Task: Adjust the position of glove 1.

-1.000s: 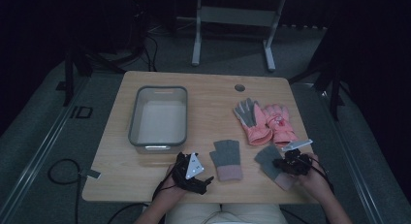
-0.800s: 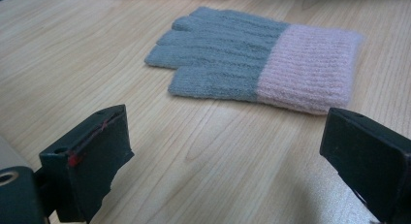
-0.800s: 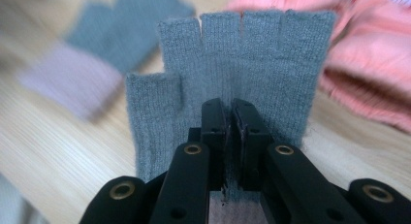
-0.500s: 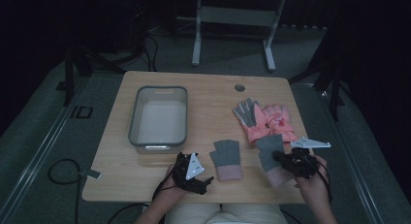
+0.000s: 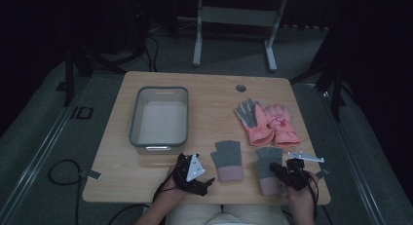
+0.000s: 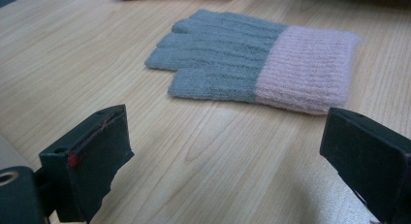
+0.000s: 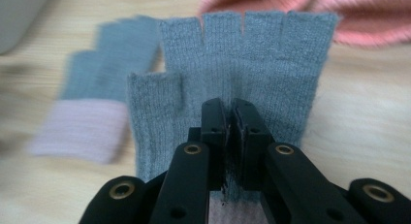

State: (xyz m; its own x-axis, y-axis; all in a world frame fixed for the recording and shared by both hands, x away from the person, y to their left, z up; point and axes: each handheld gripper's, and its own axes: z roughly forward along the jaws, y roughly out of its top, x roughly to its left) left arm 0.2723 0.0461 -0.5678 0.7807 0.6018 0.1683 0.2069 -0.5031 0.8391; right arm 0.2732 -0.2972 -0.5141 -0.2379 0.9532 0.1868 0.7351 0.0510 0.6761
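Two grey fingerless gloves lie on the desk (image 5: 204,103). My right tongs (image 7: 228,112) pinch the right glove (image 7: 242,64); my left tongs (image 6: 223,156) are spread before the left glove (image 6: 252,64).

Two fingerless knit gloves: the left one (image 5: 227,159) and the right one (image 5: 268,168), both grey with pale pink ribbed cuffs. Pair of padded gloves (image 5: 267,123), upper right: salmon pink, one palm grey. Bin (image 5: 159,119): grey rim, whitish inside. Worktop (image 5: 209,103): light wood grain. Hand-held gripper jaws black.
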